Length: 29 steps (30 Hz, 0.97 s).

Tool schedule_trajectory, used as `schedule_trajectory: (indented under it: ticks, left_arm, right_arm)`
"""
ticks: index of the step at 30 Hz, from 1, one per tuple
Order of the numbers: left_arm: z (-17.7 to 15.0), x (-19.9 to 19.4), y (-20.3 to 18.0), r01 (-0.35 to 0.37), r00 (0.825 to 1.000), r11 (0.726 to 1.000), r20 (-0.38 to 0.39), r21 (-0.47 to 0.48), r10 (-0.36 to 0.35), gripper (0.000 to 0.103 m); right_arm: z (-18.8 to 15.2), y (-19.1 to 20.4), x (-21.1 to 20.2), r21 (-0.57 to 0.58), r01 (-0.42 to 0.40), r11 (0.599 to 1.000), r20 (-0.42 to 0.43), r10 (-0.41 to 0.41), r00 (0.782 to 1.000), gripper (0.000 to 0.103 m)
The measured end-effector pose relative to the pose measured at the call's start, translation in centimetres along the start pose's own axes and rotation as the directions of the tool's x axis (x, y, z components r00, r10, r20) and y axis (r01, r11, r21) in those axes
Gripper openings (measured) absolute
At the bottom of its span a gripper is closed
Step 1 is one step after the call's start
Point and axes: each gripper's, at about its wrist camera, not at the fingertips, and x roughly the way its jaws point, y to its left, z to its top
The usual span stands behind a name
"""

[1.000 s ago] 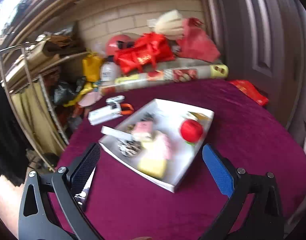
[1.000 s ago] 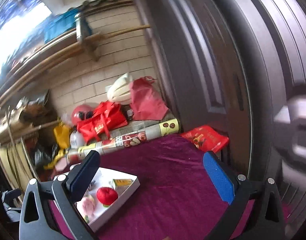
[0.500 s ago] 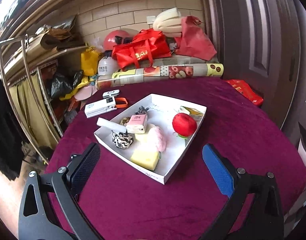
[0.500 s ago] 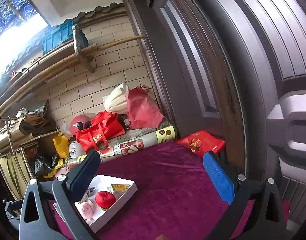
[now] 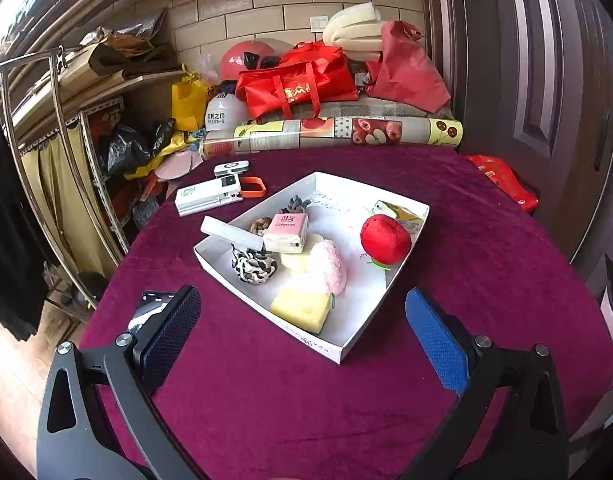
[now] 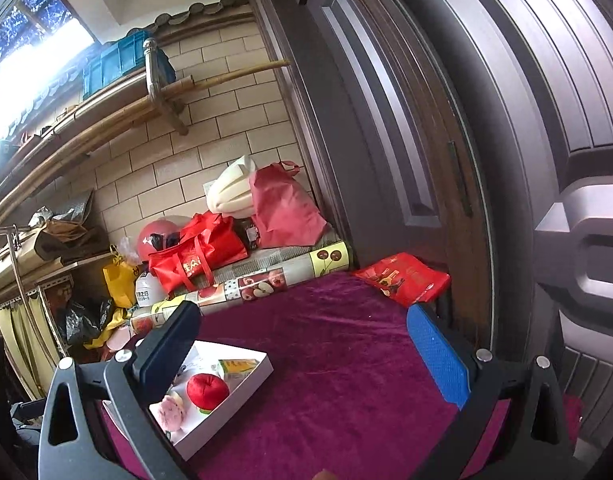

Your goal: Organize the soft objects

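- Left wrist view: left gripper (image 5: 302, 316) spread wide, empty, above white tray (image 5: 402, 280) at frame centre holding red ball (image 5: 385, 239), yellow sponge (image 5: 302, 307)
- Right gripper (image 6: 306, 352) spread, empty, tray lower left

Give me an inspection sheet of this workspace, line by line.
Surface: table under magenta velvet cloth.
Job's things: white cardboard tray holds yellow sponge block, pink fluffy puff, red plush apple, black-and-white scrunchie, pink tissue pack.
Clutter: white power bank and black phone on the cloth beside the tray.
Grippers: left gripper open, empty; right gripper open, empty.
Cables: nothing seen.
Surroundings: red tote bag, rolled fruit-print mat, brick wall, dark door.
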Motion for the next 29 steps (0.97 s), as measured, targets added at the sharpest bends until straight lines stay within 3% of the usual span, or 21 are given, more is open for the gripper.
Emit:
schedule_trajectory:
  ticks: [29]
  left_arm:
    - [-0.19,0.39,-0.01,0.016,1.0,1.0,-0.015,0.012,-0.016,0.103]
  right_arm:
    - [-0.54,0.14,0.64,-0.005,-0.009,1.0,-0.027,0.009,1.0,0.103]
